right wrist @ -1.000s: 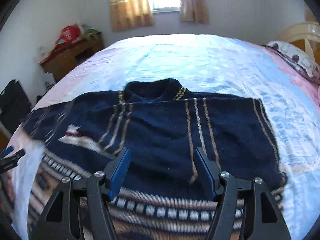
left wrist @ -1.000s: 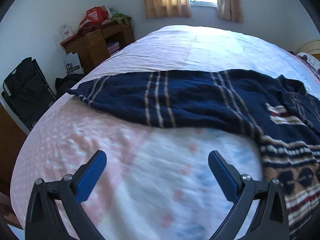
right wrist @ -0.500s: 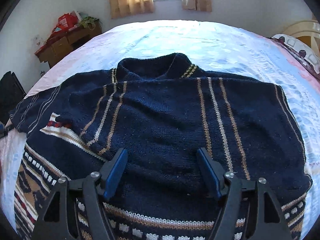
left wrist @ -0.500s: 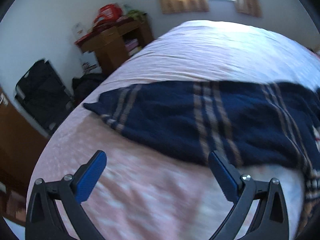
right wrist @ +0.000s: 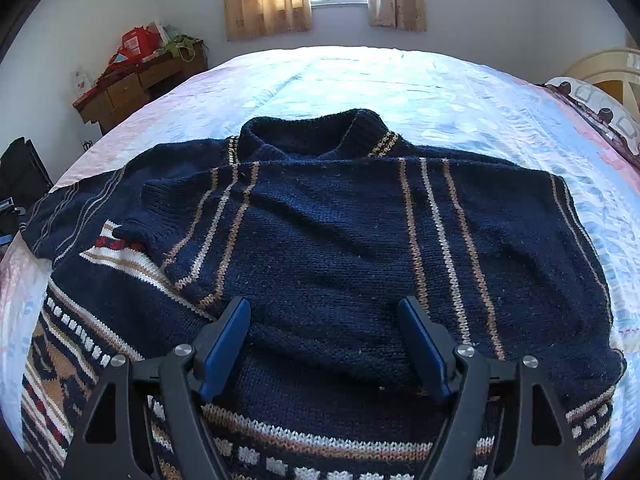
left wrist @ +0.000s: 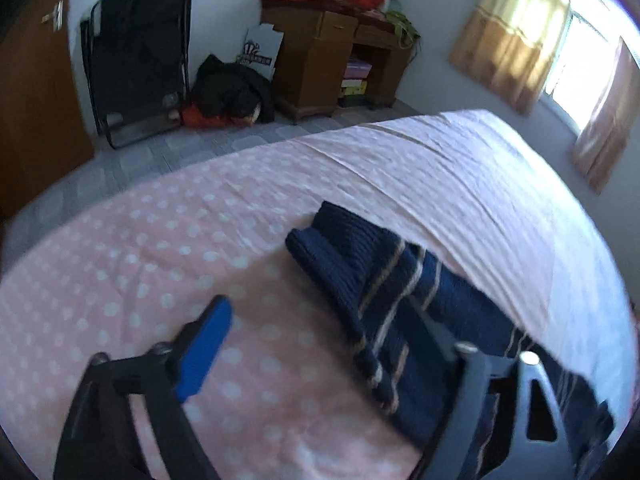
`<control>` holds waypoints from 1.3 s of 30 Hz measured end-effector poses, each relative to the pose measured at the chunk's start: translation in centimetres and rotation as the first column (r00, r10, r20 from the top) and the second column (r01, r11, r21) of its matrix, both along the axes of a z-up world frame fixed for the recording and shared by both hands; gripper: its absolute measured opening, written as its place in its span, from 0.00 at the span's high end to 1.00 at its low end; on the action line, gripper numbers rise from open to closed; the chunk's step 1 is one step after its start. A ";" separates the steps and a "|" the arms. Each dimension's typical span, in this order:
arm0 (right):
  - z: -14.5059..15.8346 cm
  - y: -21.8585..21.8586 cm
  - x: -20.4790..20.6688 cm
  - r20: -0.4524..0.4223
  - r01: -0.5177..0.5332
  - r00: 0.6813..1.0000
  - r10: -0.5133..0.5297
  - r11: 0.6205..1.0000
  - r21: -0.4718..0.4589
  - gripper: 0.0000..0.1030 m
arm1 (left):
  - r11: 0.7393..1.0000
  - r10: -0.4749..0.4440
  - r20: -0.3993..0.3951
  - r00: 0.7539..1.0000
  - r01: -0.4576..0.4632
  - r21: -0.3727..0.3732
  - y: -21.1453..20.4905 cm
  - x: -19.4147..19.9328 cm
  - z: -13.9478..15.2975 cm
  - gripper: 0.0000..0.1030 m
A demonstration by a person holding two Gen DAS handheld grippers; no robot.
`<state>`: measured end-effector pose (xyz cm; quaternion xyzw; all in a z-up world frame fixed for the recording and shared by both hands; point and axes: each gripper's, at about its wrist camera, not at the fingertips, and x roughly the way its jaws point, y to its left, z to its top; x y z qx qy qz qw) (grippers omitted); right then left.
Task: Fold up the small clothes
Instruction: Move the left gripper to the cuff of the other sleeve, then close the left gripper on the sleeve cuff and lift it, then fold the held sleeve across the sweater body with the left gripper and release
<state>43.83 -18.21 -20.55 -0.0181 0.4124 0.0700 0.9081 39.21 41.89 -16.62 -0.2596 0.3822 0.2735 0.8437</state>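
Note:
A navy knit sweater (right wrist: 328,240) with tan and white stripes lies flat on the bed, collar toward the window. One sleeve is folded across its chest. My right gripper (right wrist: 324,332) is open and empty, just above the sweater's lower middle. The other sleeve (left wrist: 372,276) stretches out to the left, its cuff on the pink dotted sheet. My left gripper (left wrist: 320,332) is open and empty, hovering at that sleeve's cuff end; its right finger is over the sleeve and its left finger (left wrist: 204,348) over bare sheet.
The bed (left wrist: 140,248) has a pink dotted sheet, with its edge close on the left. Beyond it stand a wooden desk (left wrist: 332,56), a black folding chair (left wrist: 136,60) and dark bags on the floor. A pillow (right wrist: 600,108) lies at the right.
My left gripper has swung left and tilted, now facing the sleeve's cuff and the bed edge. My right gripper has moved slightly closer to the sweater. Both stay open.

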 end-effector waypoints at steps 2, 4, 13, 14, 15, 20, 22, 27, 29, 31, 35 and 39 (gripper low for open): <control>0.0 0.0 0.0 0.001 0.000 1.000 0.000 1.000 -0.001 0.25 | 1.000 0.003 0.010 1.000 -0.003 -0.012 -0.1 0.4 -0.3 0.32; 0.0 -0.1 -0.1 0.001 0.000 1.000 0.000 1.000 0.000 0.25 | 1.000 0.002 0.009 1.000 -0.001 -0.022 0.0 1.2 -0.6 0.37; 0.1 -0.3 -0.1 0.001 -0.002 1.000 0.002 1.000 0.008 0.25 | 1.000 -0.010 0.057 0.998 0.011 -0.015 0.2 1.4 0.3 0.92; 0.1 -0.4 -0.1 0.002 -0.002 1.000 0.002 1.000 0.009 0.25 | 1.000 -0.017 0.066 0.998 0.017 -0.002 -0.2 1.2 0.8 0.92; 0.1 -0.4 -0.1 0.002 -0.002 1.000 0.002 1.000 0.009 0.25 | 1.000 -0.022 0.079 0.997 0.022 0.002 -0.5 1.0 1.1 0.92; 0.1 -0.4 -0.1 0.002 -0.003 1.000 0.003 1.000 0.012 0.25 | 0.998 -0.056 0.155 0.986 0.055 0.011 -2.2 0.5 3.8 0.92; 0.2 -0.5 -0.1 0.003 -0.004 1.000 0.004 1.000 0.016 0.25 | 0.997 -0.078 0.179 0.981 0.077 0.011 -3.1 0.5 4.8 0.92; 0.4 -0.9 -0.2 0.009 -0.007 1.000 0.007 0.999 0.046 0.25 | 0.990 -0.142 0.228 0.963 0.144 0.008 -6.3 0.4 6.9 0.93; 1.0 -1.6 -0.4 0.025 -0.004 1.000 0.002 0.996 0.087 0.25 | 0.986 -0.162 0.244 0.956 0.169 -0.006 -7.7 0.4 7.6 0.93; 2.2 -2.4 -0.7 0.051 0.015 0.998 -0.022 0.992 0.127 0.25 | 0.979 -0.189 0.268 0.945 0.204 -0.029 -9.3 0.2 8.3 0.93; 4.7 -3.9 -1.9 0.070 0.026 0.997 -0.040 0.981 0.192 0.25 | 0.960 -0.254 0.312 0.916 0.277 -0.031 -13.2 0.2 10.3 0.93; 5.8 -5.1 -3.3 0.041 0.030 0.998 -0.040 0.977 0.211 0.25 | 0.938 -0.310 0.344 0.886 0.344 -0.042 -17.1 0.3 11.8 0.93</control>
